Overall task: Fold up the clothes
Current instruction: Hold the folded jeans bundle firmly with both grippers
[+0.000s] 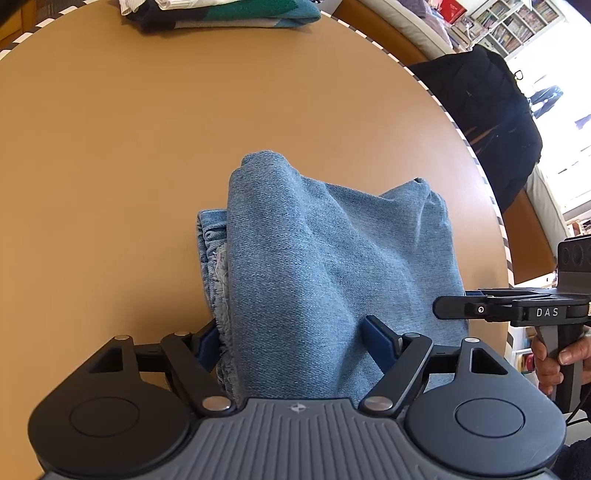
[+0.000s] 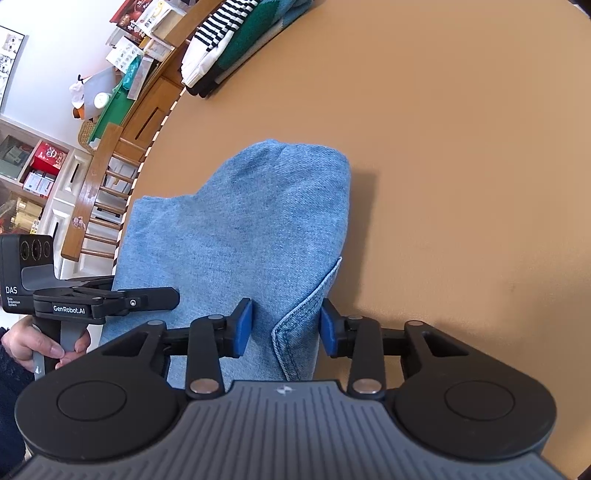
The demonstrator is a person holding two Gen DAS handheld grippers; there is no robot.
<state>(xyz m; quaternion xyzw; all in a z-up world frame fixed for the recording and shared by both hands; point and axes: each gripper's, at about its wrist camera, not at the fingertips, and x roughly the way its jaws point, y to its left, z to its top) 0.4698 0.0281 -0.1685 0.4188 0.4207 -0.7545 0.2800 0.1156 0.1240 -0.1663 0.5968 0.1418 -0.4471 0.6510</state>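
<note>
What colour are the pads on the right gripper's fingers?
Blue pads, clearest in the right wrist view.

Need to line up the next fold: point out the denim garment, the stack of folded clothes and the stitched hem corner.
denim garment (image 1: 314,258): left wrist view, middle of the top layer.
stack of folded clothes (image 2: 236,44): right wrist view, green and striped side.
stitched hem corner (image 2: 291,332): right wrist view, folded edge.

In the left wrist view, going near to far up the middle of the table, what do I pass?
left gripper → denim garment → bare tan table → stack of folded clothes at the far edge.
</note>
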